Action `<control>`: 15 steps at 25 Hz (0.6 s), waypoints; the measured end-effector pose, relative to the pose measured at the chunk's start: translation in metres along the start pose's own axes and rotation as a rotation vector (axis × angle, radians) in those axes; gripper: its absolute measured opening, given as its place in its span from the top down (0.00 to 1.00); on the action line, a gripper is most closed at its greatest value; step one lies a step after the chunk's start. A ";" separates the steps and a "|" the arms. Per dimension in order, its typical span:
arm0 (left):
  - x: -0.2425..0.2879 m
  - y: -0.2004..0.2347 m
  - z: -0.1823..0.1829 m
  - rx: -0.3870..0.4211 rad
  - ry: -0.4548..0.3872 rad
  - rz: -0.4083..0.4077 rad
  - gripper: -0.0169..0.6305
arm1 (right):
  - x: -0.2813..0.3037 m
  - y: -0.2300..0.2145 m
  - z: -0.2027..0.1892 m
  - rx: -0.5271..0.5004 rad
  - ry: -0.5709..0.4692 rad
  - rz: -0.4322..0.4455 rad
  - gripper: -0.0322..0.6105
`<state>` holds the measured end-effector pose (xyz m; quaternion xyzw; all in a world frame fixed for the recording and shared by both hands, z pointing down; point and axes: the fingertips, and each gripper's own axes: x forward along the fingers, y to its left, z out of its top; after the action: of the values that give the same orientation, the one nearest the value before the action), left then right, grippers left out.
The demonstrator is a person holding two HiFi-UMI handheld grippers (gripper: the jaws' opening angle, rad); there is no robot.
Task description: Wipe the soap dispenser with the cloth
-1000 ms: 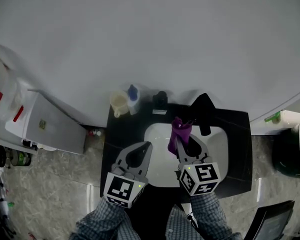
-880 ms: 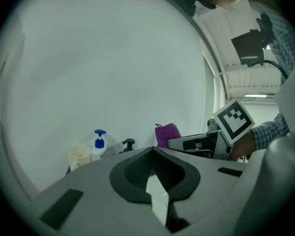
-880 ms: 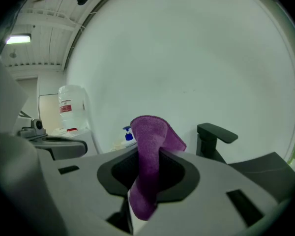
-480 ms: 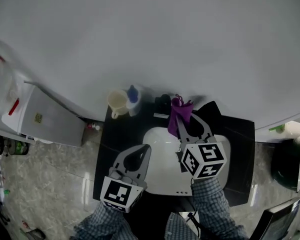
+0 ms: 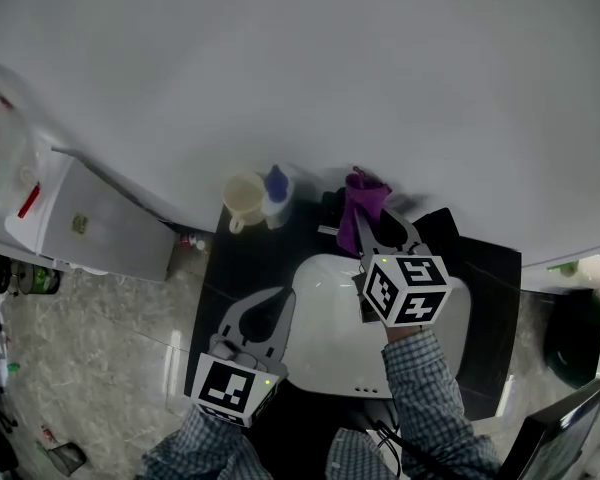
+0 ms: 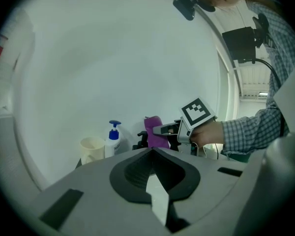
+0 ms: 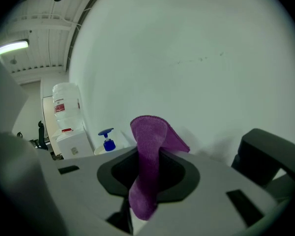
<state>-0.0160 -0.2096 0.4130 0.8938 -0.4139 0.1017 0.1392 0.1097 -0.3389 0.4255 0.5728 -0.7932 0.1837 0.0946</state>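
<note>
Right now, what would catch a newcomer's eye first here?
The purple cloth, pinched in the right gripper, bright against the white wall. Next, the blue-topped soap dispenser beside a pale cup at the dark counter's back left, with the left gripper shut and empty near the white basin.

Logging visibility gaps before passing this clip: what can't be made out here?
- Soap dispenser: bottle hidden in the right gripper view by the right gripper itself; label too small everywhere.
- Dark fixture by the wall: head view, mostly covered by the cloth.
- Dark container, head view's right edge: blurred.
</note>
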 end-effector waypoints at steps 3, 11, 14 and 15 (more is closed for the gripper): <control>0.000 0.005 -0.003 -0.009 0.011 0.013 0.96 | 0.007 -0.008 -0.009 0.009 0.018 -0.016 0.81; 0.008 0.009 -0.004 -0.016 0.010 0.013 0.96 | 0.021 -0.034 -0.037 0.011 0.086 -0.076 0.81; 0.010 0.011 -0.004 -0.026 0.028 0.019 0.96 | 0.025 -0.039 -0.051 0.015 0.114 -0.091 0.81; 0.010 0.012 -0.005 -0.029 0.035 0.021 0.96 | 0.027 -0.041 -0.055 0.018 0.122 -0.096 0.81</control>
<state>-0.0187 -0.2226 0.4226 0.8853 -0.4224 0.1130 0.1583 0.1363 -0.3512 0.4932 0.5987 -0.7560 0.2204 0.1463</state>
